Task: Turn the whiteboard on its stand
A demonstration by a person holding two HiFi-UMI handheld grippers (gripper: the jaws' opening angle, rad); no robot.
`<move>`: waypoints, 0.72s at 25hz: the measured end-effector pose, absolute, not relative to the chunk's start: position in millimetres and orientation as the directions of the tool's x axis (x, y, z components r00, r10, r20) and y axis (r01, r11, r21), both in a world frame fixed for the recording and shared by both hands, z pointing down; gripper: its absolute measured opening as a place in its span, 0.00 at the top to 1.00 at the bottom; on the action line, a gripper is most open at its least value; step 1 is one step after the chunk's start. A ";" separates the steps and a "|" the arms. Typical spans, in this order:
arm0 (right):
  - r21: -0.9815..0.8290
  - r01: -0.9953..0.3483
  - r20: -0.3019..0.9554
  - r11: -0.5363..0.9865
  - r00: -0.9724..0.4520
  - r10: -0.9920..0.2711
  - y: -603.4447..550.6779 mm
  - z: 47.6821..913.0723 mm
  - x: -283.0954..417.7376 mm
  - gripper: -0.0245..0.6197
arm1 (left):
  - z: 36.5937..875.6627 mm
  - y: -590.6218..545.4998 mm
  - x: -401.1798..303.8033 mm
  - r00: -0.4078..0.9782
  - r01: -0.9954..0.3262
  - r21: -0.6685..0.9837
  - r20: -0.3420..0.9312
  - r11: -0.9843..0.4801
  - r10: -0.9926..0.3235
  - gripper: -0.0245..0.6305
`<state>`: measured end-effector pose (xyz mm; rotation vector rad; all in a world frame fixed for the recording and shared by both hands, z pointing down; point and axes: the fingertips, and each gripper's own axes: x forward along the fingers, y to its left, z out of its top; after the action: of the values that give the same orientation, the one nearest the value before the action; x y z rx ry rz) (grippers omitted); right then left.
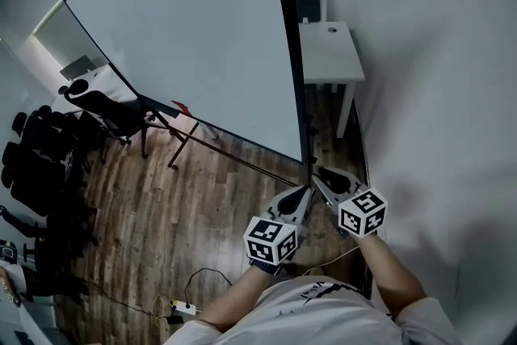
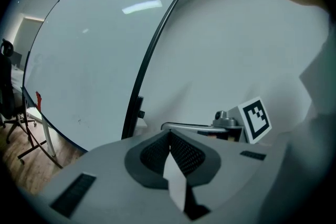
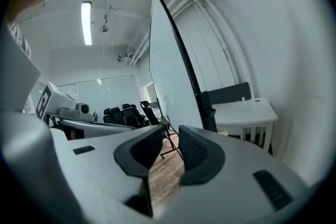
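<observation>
The whiteboard (image 1: 186, 36) is a large white panel in a black frame on a black stand, tilted, with its right edge toward me. It also shows in the left gripper view (image 2: 89, 60), and nearly edge-on in the right gripper view (image 3: 168, 76). Both grippers sit side by side just below the board's lower right corner. My left gripper (image 1: 305, 190) (image 2: 169, 132) has its jaw tips together with nothing between them. My right gripper (image 1: 319, 174) (image 3: 170, 136) is open, its jaws a little apart and empty, pointing at the frame's edge post (image 3: 207, 105). Neither gripper is seen touching the board.
A small white table (image 1: 329, 52) stands behind the board against the white wall (image 1: 436, 93), close on the right. Office chairs (image 1: 97, 105) and more black chairs (image 1: 32, 166) are at the left. A power strip with cable (image 1: 184, 307) lies on the wooden floor (image 1: 202, 206).
</observation>
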<state>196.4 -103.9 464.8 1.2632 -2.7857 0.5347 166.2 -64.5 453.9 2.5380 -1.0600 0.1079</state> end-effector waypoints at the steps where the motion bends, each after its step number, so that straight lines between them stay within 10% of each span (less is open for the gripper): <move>1: -0.278 -0.737 0.168 0.616 -0.669 -0.724 -98.9 457.7 193.9 0.81 | 449.3 -62.7 165.6 0.708 -0.702 0.313 0.210 -0.640 -0.674 0.95; 18: -0.179 -0.772 0.120 0.610 -0.632 -0.765 -56.1 405.9 180.4 0.93 | 409.7 -39.9 147.8 0.647 -0.753 0.268 0.131 -0.602 -0.751 0.95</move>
<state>180.4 -56.1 405.9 1.3332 -2.7902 0.3340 147.8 -39.9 409.7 2.5699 -1.2063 0.0073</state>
